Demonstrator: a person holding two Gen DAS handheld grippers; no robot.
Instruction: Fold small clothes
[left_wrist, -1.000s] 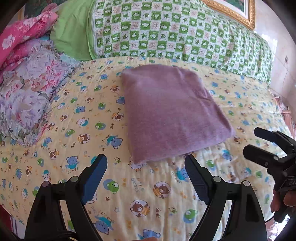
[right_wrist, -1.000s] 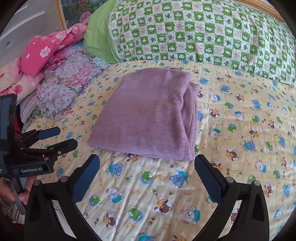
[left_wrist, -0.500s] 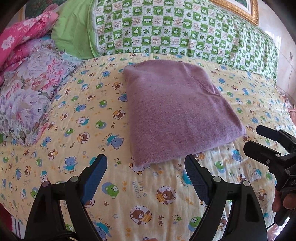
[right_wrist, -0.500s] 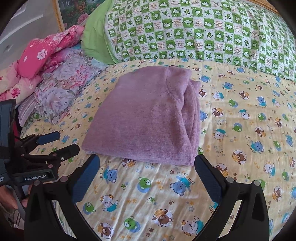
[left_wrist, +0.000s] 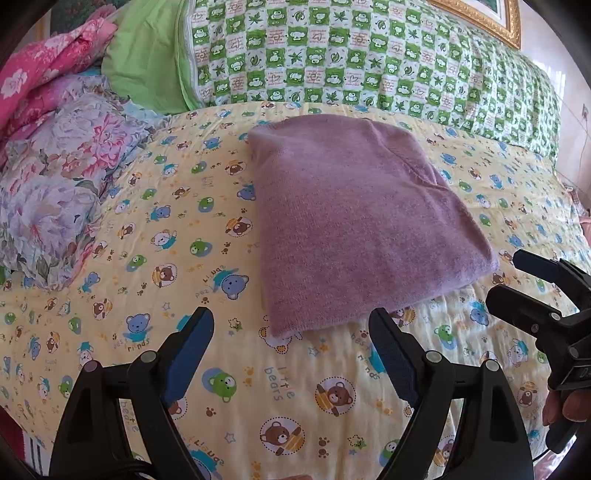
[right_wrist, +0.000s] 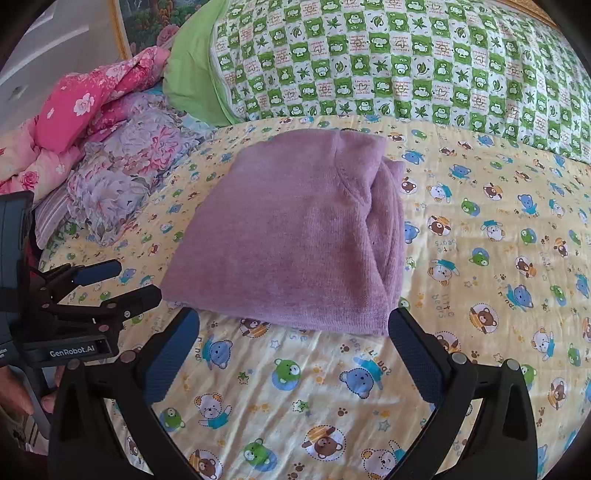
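Observation:
A folded purple knit garment (left_wrist: 354, 218) (right_wrist: 295, 236) lies flat on the yellow bear-print bedsheet (left_wrist: 184, 229) (right_wrist: 498, 236), its layered edges on the right side. My left gripper (left_wrist: 291, 332) stands open just short of the garment's near edge, holding nothing. In the right wrist view my right gripper (right_wrist: 293, 328) is also open and empty, its fingertips level with the garment's near edge. Each gripper shows in the other's view: the right gripper (left_wrist: 517, 280) at the right edge, the left gripper (right_wrist: 122, 284) at the left, both beside the garment's near corners.
A green checked pillow (left_wrist: 369, 59) (right_wrist: 406, 62) spans the back of the bed. Floral bedding (left_wrist: 62, 177) (right_wrist: 122, 173) and a pink flowered quilt (left_wrist: 44, 74) (right_wrist: 92, 99) are piled at the left. A gilt picture frame (left_wrist: 480, 22) hangs behind. A hand (left_wrist: 565, 402) holds the right gripper.
Both grippers have moved forward, closer to the garment's near edge, which now looks larger. Both stay open; the garment has not moved.

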